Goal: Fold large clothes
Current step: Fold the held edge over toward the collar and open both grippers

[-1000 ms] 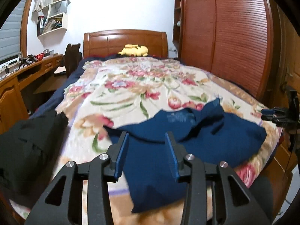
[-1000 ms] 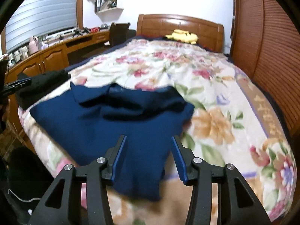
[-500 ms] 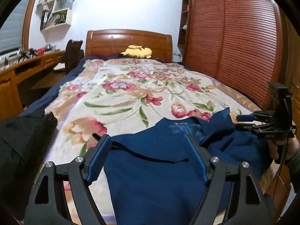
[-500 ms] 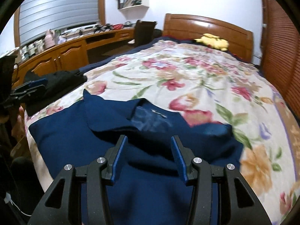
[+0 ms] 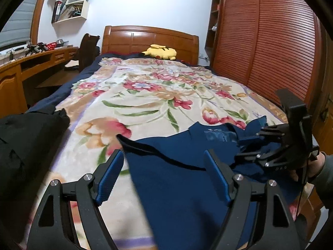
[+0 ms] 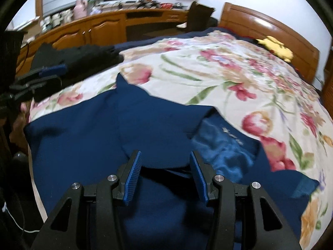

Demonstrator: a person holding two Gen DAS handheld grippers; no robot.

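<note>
A large navy blue garment (image 5: 183, 179) lies partly folded at the foot of the bed on a floral blanket (image 5: 145, 95). It also shows in the right wrist view (image 6: 100, 129), with its collar label (image 6: 226, 143) facing up. My left gripper (image 5: 164, 170) is open wide and empty, low over the garment's left edge. My right gripper (image 6: 165, 166) is open and empty over a folded edge near the collar. It also shows in the left wrist view (image 5: 249, 145), at the garment's right side.
A black garment pile (image 5: 22, 141) sits at the bed's left front corner. A yellow plush toy (image 5: 160, 52) lies by the wooden headboard. A wooden desk (image 5: 25, 66) with a chair runs along the left. A slatted wardrobe (image 5: 270, 48) stands on the right.
Both grippers have moved down and forward onto the garment. The left gripper has opened much wider. The right gripper has swung left toward the collar.
</note>
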